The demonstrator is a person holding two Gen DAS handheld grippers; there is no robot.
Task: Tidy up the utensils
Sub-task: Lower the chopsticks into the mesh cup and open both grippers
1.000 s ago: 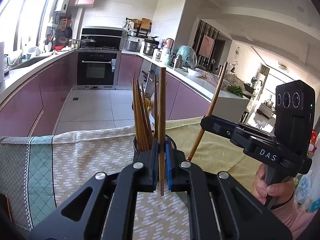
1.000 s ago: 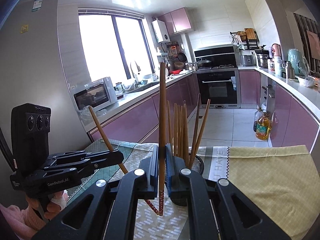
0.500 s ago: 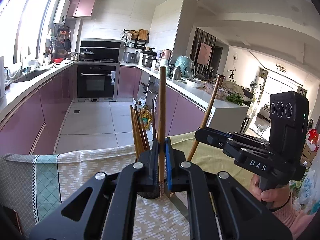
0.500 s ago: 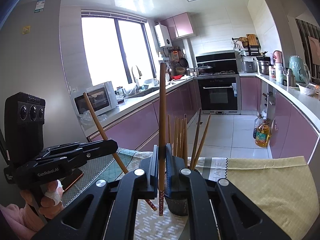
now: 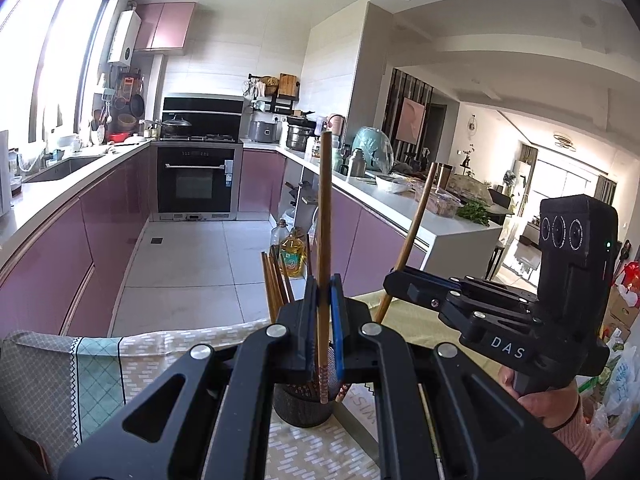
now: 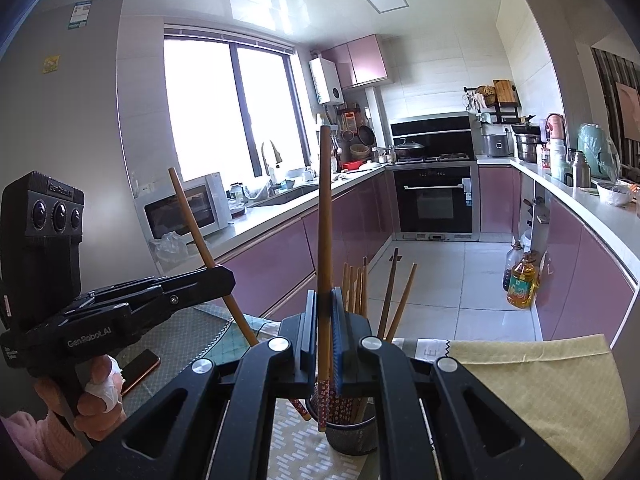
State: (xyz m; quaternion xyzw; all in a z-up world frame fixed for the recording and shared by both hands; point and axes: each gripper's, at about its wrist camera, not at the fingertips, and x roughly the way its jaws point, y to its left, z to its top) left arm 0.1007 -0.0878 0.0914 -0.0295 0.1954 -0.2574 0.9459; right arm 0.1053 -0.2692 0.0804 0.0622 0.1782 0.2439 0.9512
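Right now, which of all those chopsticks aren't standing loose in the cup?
Two: one chopstick pinched upright in the left gripper, another chopstick in the right gripper. The other chopsticks stand loose in the dark cup.

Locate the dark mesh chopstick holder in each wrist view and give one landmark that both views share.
Left wrist view: the chopstick holder sits low in the centre, mostly hidden behind the left gripper, which is shut on one chopstick.
Right wrist view: the holder stands bottom centre, just right of the right gripper, on the patterned cloth.
Shared landmark: the black built-in oven.
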